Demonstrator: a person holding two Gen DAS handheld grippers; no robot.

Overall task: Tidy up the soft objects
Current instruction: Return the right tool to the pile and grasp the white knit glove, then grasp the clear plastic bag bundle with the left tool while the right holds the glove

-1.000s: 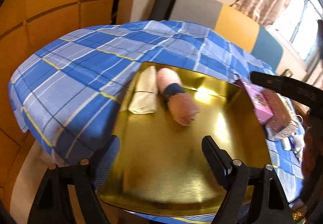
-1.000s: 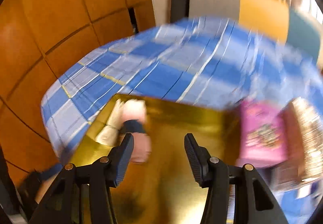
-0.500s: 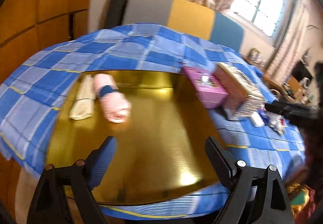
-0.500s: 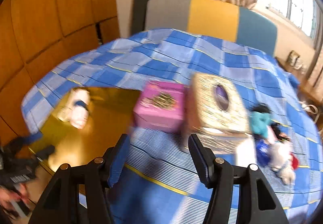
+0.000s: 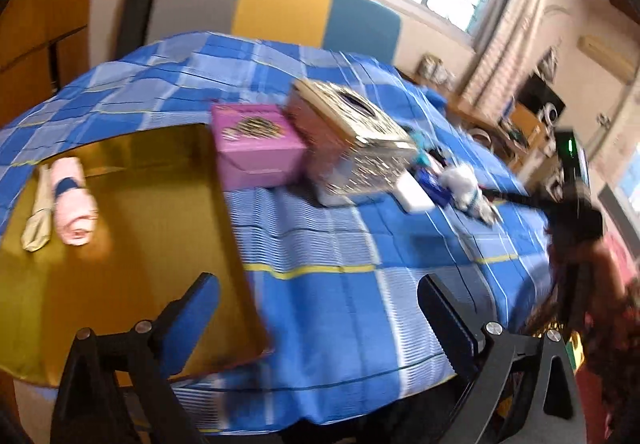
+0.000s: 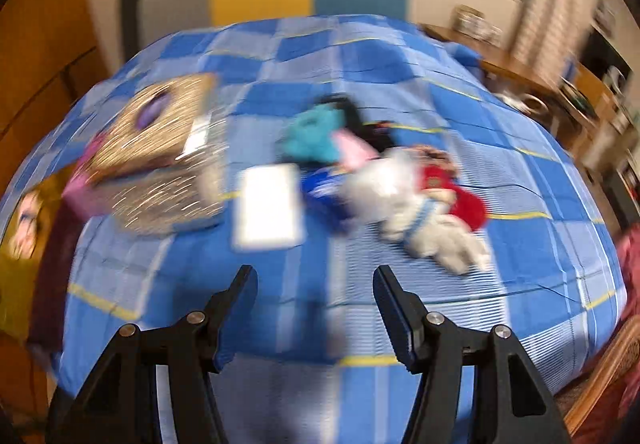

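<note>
right gripper [image 6: 314, 308] jaws parted, nothing held | left gripper [image 5: 318, 318] jaws opening, empty | soft toy pile [image 6: 400, 192] seen just ahead of right claw, slightly right, white plush long axis slanting down-right | pile far off to the left claw's right, so right hand judged nearer

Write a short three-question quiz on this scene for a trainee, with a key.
1. True or false: the pink rolled cloth lies on the gold tray.
2. Beside the tray stands: A) a pink box, B) a green bucket, C) a glass jar?
3. Does the right gripper hold anything?

Key:
1. True; a cream cloth lies beside it.
2. A, the pink box, with the glittery tissue box next to it.
3. No; it is empty, and the soft toys lie ahead of it.
</note>
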